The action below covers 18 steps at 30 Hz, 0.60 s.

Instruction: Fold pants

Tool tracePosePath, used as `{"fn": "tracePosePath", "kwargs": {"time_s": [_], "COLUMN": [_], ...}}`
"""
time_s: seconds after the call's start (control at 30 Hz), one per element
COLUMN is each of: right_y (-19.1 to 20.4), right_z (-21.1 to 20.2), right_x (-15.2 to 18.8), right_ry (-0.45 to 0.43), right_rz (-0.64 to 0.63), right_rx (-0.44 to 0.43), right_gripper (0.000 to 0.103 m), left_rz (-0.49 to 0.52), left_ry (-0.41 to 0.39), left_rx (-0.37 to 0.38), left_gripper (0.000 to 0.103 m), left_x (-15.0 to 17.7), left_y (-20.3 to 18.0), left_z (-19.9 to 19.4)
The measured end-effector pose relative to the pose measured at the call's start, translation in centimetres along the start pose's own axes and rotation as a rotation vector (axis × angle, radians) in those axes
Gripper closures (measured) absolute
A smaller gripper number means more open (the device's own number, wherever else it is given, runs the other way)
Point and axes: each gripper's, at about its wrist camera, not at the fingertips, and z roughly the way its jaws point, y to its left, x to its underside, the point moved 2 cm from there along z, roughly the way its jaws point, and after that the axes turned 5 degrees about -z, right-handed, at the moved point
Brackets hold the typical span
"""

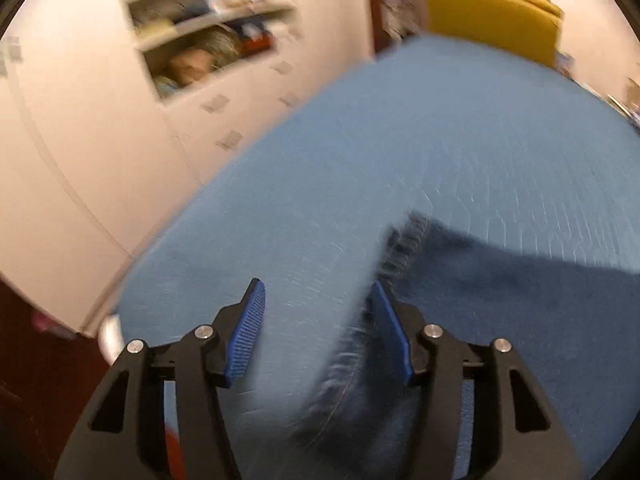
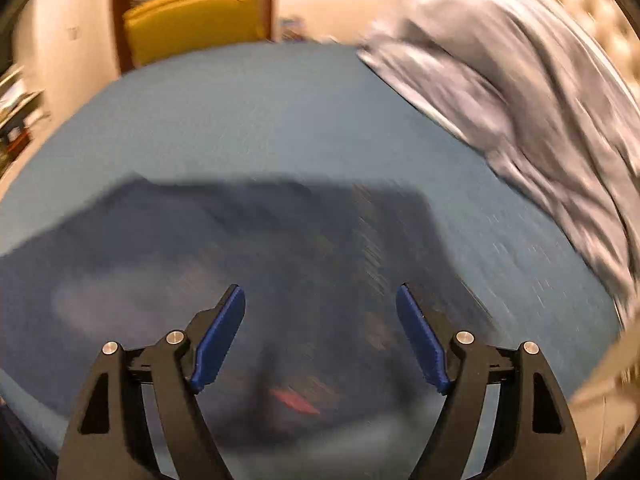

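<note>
No writing can be read anywhere; both views are smeared. The dark blue pants (image 2: 240, 248) lie flat on a blue-covered bed (image 2: 260, 120), frayed hem (image 1: 404, 248) toward the left tongs (image 1: 316, 320). Both left and right tongs (image 2: 320, 316) stand open, gripping nothing. A grey blanket (image 2: 520, 100) is heaped alongside, with a yellow chair (image 2: 192, 16) and white wardrobe shelves (image 1: 208, 12) beyond.

Left gripper (image 1: 316, 300) hangs with jaws apart over the blue bed cover (image 1: 400, 140), nothing pinched. The dark blue pants (image 1: 500, 300) lie flat, their frayed hem just beside the right pad. Yellow chair (image 1: 492, 12) beyond the bed's far edge.
</note>
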Motion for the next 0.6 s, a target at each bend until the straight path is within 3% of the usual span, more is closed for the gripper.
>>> {"fn": "tracePosePath", "kwargs": {"time_s": [0.13, 0.33, 0.43, 0.53, 0.6], "right_y": [-4.3, -4.5, -3.5, -3.0, -3.2], "right_z": [0.1, 1.2, 3.0, 2.7, 1.7], "right_x": [4.4, 4.9, 5.5, 6.2, 6.5], "right_ry": [0.062, 0.098, 0.142, 0.13, 0.116], "right_rz": [0.068, 0.1, 0.077, 0.03, 0.033], "right_rx": [0.03, -0.031, -0.026, -0.01, 0.002], "right_gripper": [0.028, 0.04, 0.041, 0.042, 0.042], "left_rz": [0.048, 0.127, 0.141, 0.242, 0.367], "left_ry": [-0.031, 0.034, 0.091, 0.079, 0.026], "left_rx": [0.167, 0.585, 0.701, 0.791, 0.808], "left_gripper": [0.049, 0.049, 0.05, 0.05, 0.05], "left_x": [2.8, 11.4, 14.8, 17.4, 19.3], "left_y": [-3.4, -15.3, -20.5, -25.6, -28.9], "left_z": [-6.4, -15.6, -18.2, -21.3, -23.2]}}
